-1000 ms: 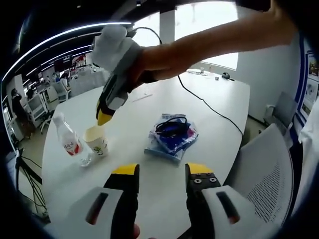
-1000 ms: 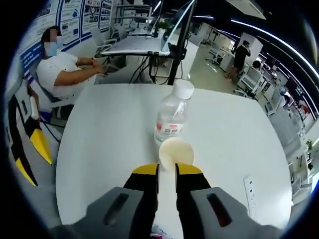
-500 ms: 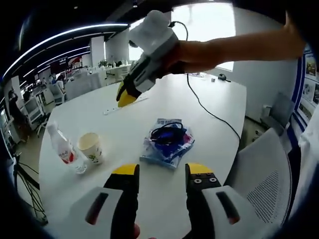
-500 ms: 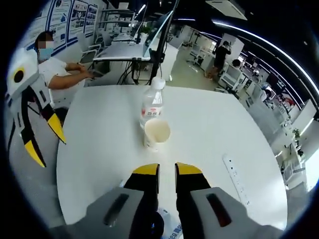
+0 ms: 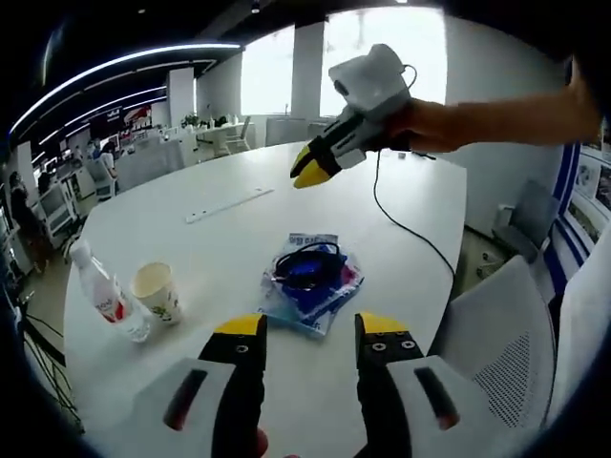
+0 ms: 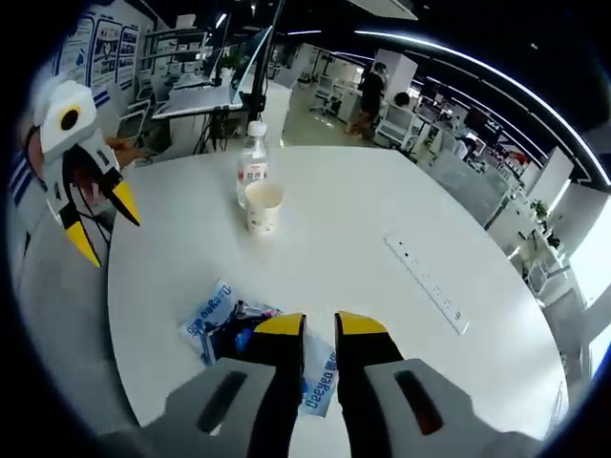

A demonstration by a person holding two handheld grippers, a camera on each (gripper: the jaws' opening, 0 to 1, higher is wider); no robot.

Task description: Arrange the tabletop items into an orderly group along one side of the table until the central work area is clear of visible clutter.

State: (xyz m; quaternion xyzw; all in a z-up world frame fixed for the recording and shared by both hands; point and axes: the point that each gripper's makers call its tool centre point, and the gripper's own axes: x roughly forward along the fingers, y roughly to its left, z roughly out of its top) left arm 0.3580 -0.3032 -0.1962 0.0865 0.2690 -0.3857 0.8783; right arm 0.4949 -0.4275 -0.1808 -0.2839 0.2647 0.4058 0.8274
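Left gripper view: left gripper (image 5: 308,329) low at 6 o'clock, jaws spread and empty, aimed at blue plastic packet (image 5: 310,282) lying flat just beyond the tips. Paper cup (image 5: 158,292) and water bottle (image 5: 103,301) standing together at 9 o'clock near table (image 5: 401,277) edge; white power strip (image 5: 229,204) at 11 o'clock. Right gripper (image 5: 320,164) held aloft at 12 o'clock, clear of everything. Right gripper view: right gripper (image 6: 319,325) at 6 o'clock above the packet (image 6: 215,320), yellow tips narrowly parted, holding nothing; cup (image 6: 263,207) and bottle (image 6: 252,173) touching or nearly so at 11 o'clock; strip (image 6: 427,285) at 2 o'clock; left gripper (image 6: 100,219) at 9 o'clock. Judged next: packet to join the 2 grouped items. Advisable: low approach, pinch on 1 packet edge, slow slide to avoid toppling cup.
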